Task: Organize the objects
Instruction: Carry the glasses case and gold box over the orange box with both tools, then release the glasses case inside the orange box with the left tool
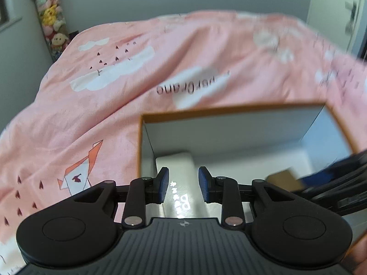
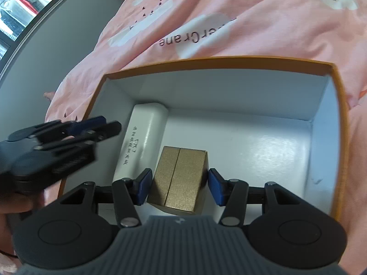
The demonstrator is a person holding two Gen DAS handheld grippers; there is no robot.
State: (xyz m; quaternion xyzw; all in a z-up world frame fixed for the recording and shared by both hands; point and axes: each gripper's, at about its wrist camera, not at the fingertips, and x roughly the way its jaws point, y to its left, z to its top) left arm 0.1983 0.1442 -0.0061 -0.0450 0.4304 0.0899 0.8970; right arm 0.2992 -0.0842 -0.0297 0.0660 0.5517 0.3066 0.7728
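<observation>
the right gripper (image 2: pixel 180 188) holds a small gold box (image 2: pixel 180 180) between its blue pads, low inside the big orange box (image 2: pixel 220 61). the pads sit right at the gold box's two sides, so it looks squeezed, but a thin gap may be there on the right and i cannot be fully sure. if the squeeze is weak, the gold box could slip and land crooked, maybe leaning on the white box (image 2: pixel 144 137) just beside it. if the hand pushes sideways, the gold box could bump the white box and shove it out of its spot by the wall.

the left gripper (image 1: pixel 183 184) is above the left part of the orange box (image 1: pixel 229 110), its jaws a little apart with nothing between them. the two grippers are near each other, so they could knock together.

the orange box sits on a soft pink bed cover (image 1: pixel 114 119), so a hard push could tip or slide it.

inside the orange box: the long white box (image 1: pixel 176 167) lies along the left wall, and the gold box is next to it near the front. the rest of the white floor is bare.
</observation>
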